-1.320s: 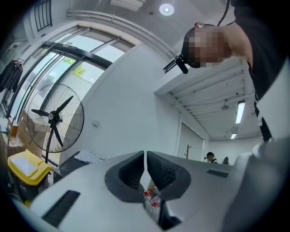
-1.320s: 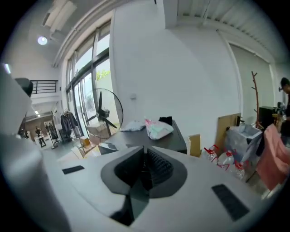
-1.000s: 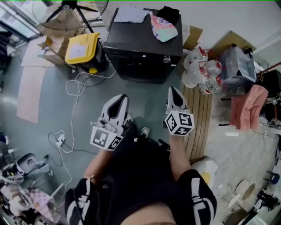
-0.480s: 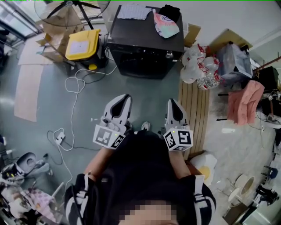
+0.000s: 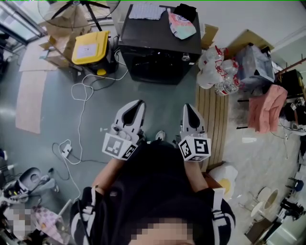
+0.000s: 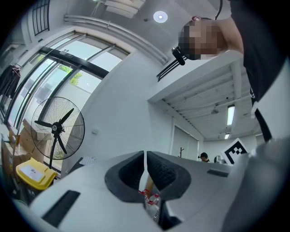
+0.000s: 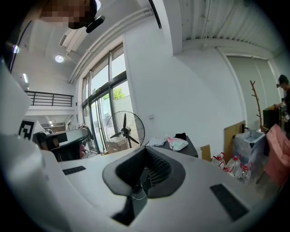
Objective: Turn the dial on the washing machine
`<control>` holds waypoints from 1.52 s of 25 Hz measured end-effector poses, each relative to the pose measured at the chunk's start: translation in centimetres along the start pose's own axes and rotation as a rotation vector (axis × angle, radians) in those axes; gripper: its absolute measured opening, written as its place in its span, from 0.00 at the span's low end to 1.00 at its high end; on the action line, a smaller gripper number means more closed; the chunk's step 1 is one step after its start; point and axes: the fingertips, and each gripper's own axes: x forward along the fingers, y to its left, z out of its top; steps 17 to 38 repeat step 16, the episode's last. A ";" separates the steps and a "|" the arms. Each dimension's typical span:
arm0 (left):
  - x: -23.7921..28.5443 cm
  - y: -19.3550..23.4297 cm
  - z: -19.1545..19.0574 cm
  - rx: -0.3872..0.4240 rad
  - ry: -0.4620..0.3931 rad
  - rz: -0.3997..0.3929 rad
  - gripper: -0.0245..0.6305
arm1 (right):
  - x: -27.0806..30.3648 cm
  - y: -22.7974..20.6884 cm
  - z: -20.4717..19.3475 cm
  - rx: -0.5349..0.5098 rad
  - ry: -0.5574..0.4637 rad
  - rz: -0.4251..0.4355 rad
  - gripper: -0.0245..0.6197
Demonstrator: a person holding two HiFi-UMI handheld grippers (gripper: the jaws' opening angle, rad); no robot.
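The black washing machine stands on the floor ahead of me, and its small silver dial sits at the right end of the front panel. My left gripper and right gripper hang side by side above my feet, well short of the machine, and both point toward it. Each is shut with nothing between its jaws. In the left gripper view the left gripper has its pads meeting. In the right gripper view the right gripper is also shut, with the machine's top beyond it.
A folded cloth, a colourful pouch and a black cloth lie on the machine. A yellow-lidded box and a standing fan are to its left. White cables trail over the floor. Bagged bottles and a slatted board are on the right.
The view has shifted a little, so the machine sits slightly higher and further right. Both grippers have stayed shut; the right one has drawn back slightly toward my body.
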 end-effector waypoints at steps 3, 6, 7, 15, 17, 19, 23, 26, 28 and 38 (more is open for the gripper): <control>-0.2 0.2 -0.3 -0.002 0.005 -0.002 0.09 | 0.1 0.2 -0.4 -0.006 0.006 -0.001 0.08; -0.1 0.2 -0.3 -0.003 0.003 -0.003 0.09 | 0.0 0.2 -0.4 -0.009 0.005 -0.003 0.08; -0.1 0.2 -0.3 -0.004 0.002 -0.003 0.09 | 0.0 0.2 -0.4 -0.009 0.005 -0.004 0.08; 0.1 0.7 -0.1 -0.011 -0.002 -0.005 0.09 | 0.5 0.4 -0.6 0.000 0.012 -0.003 0.08; 0.2 0.7 -0.1 -0.012 -0.002 -0.005 0.09 | 0.5 0.3 -0.6 0.002 0.013 -0.003 0.08; 0.2 0.7 -0.1 -0.012 -0.002 -0.005 0.09 | 0.5 0.3 -0.6 0.002 0.013 -0.003 0.08; 0.2 0.7 -0.1 -0.012 -0.002 -0.005 0.09 | 0.5 0.3 -0.6 0.002 0.013 -0.003 0.08; 0.2 0.7 -0.1 -0.012 -0.002 -0.005 0.09 | 0.5 0.3 -0.6 0.002 0.013 -0.003 0.08; 0.2 0.7 -0.1 -0.012 -0.002 -0.005 0.09 | 0.5 0.3 -0.6 0.002 0.013 -0.003 0.08; 0.2 0.7 -0.1 -0.012 -0.002 -0.005 0.09 | 0.5 0.3 -0.6 0.002 0.013 -0.003 0.08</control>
